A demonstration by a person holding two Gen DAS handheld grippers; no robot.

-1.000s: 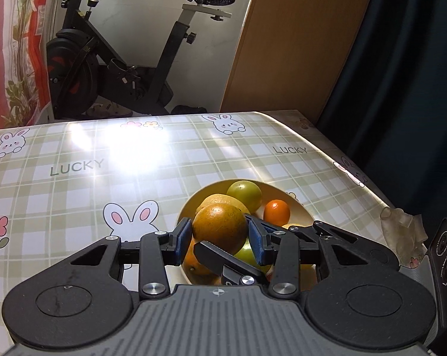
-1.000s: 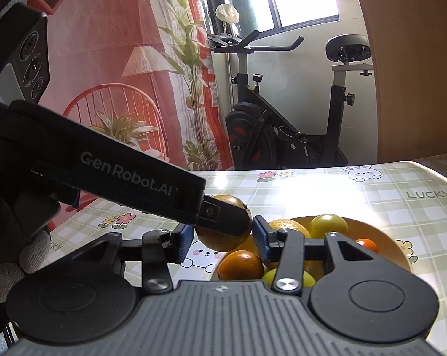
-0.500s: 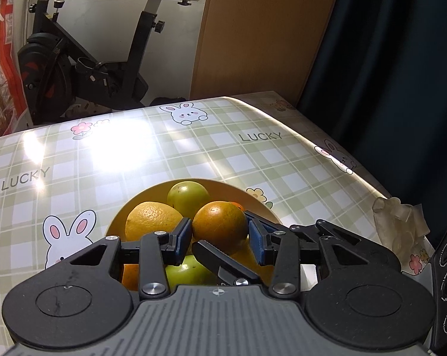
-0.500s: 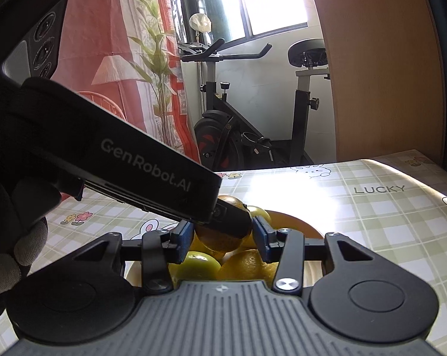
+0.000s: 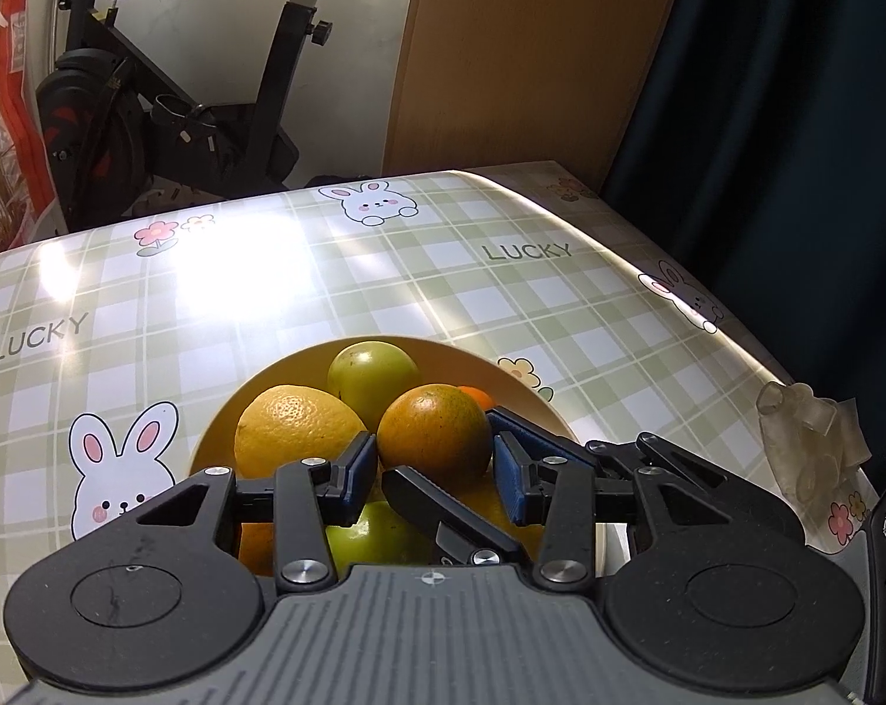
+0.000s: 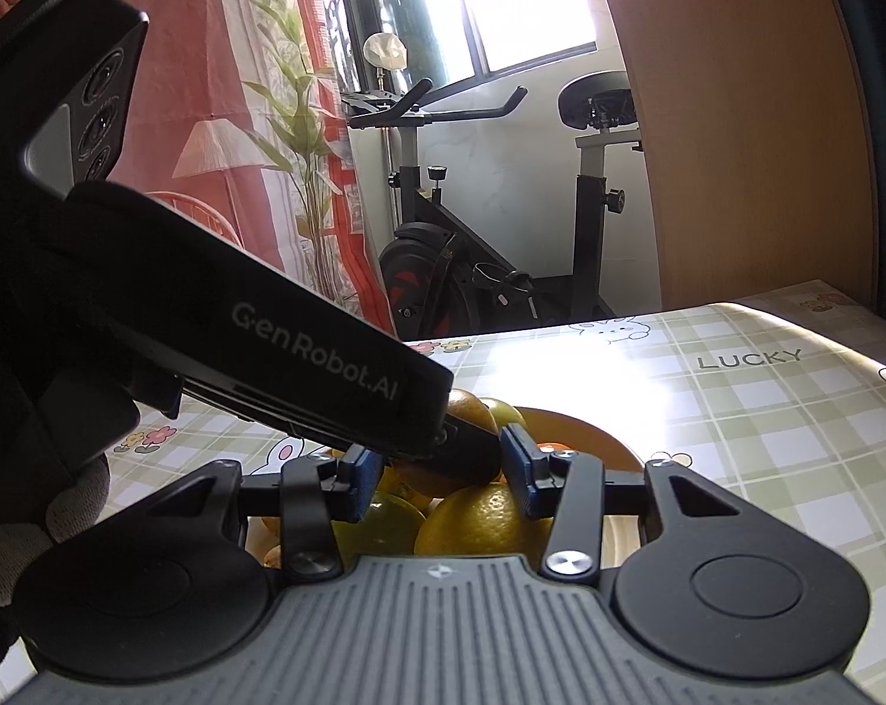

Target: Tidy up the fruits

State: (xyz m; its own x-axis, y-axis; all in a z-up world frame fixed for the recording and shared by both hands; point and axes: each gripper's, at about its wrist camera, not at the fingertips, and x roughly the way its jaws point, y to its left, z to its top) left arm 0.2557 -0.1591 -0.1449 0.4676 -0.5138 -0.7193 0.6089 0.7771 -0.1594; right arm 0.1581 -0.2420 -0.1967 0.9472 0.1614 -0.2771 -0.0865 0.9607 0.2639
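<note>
A dark orange sits between the blue pads of my left gripper, which is shut on it just above the yellow bowl. My right gripper comes in from the right, and its fingers close around the same orange from the front and the back. The left gripper's body crosses the right wrist view and hides most of the orange. In the bowl lie a large yellow citrus, a green fruit, a small tangerine and another green fruit.
The table has a green checked cloth with rabbits. Crumpled clear plastic lies at its right edge. Behind the table stand an exercise bike, a wooden panel and a dark curtain. A gloved hand holds the left gripper.
Both grippers have moved together with the orange, from the bowl's left side to above its middle. Neither gripper's pad gap has changed.
</note>
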